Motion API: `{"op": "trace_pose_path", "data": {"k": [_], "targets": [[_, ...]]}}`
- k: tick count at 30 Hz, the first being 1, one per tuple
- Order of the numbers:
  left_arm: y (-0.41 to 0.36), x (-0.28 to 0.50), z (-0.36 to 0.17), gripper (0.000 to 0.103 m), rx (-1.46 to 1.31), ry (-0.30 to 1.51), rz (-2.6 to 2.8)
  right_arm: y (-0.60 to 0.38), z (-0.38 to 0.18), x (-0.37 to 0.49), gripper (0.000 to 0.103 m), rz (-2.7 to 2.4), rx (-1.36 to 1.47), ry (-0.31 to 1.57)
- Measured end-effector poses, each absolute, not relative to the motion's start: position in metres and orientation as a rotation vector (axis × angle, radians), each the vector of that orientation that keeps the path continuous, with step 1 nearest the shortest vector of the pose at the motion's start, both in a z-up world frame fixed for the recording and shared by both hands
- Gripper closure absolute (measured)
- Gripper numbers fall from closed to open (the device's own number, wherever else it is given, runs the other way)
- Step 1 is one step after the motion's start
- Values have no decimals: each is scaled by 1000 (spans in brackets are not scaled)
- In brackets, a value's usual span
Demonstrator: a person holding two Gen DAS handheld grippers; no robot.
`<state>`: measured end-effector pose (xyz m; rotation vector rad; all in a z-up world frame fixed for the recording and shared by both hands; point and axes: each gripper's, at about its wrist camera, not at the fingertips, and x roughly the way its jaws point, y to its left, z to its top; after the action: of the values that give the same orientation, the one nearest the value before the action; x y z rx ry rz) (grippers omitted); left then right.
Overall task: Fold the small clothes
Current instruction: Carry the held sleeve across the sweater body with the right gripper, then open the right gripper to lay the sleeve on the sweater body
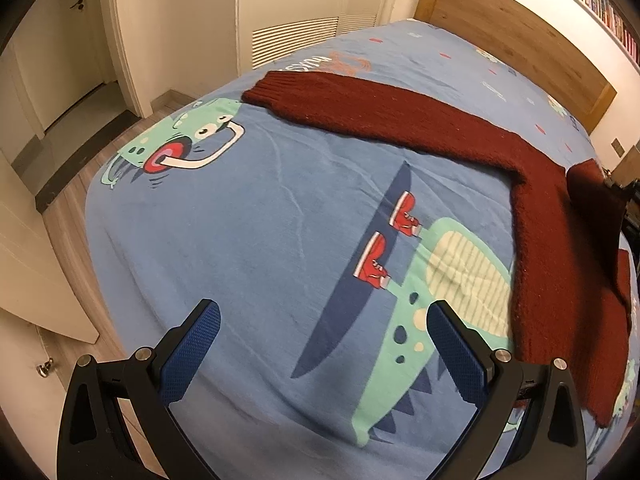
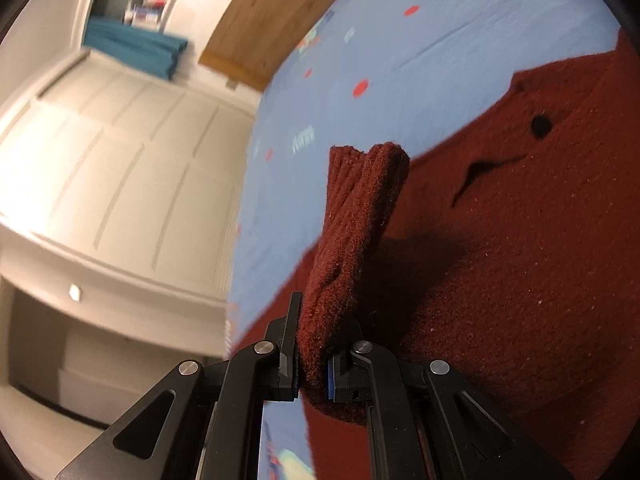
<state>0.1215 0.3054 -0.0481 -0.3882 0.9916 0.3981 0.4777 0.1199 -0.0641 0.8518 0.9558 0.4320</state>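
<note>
A dark red knitted sweater [image 1: 552, 220] lies spread on the blue cartoon-print bedsheet [image 1: 260, 220], one sleeve [image 1: 340, 104] stretched toward the far left. My left gripper [image 1: 324, 316] hovers open over bare sheet, left of the sweater's body, with nothing between its blue pads [image 1: 192, 352]. In the right wrist view, my right gripper [image 2: 316, 344] is shut on the other sleeve [image 2: 360, 216]. The ribbed cuff sticks up past the jaws, above the sweater's body [image 2: 520, 260]. At the right edge of the left wrist view, the lifted cuff [image 1: 588, 188] shows next to a dark gripper part.
A wooden headboard [image 1: 520, 44] runs along the far side of the bed, with a shelf of books above it. White cupboard doors [image 2: 120, 152] and a folded teal cloth [image 2: 136, 50] stand beside the bed. Wooden floor [image 1: 72, 208] and a doorway lie to the left.
</note>
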Motion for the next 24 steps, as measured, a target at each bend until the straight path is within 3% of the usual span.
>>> {"op": "trace_pose_path", "data": {"k": [14,17,19,21,24], "targets": [[314,127,-53,1,-398,968,437,204,-107,440,89,393,253,1110],[317,128,-52,1,-428,942,418,220,-108,431,79,395,171,1108],[318,129,-52,1,-445,932,397,230,-107,425,64,402,135,1097],[317,132,-51,1,-430,940,377,238,-105,421,56,417,111,1091],[316,137,-49,1,-416,944,374,250,-98,415,54,456,89,1088]]}}
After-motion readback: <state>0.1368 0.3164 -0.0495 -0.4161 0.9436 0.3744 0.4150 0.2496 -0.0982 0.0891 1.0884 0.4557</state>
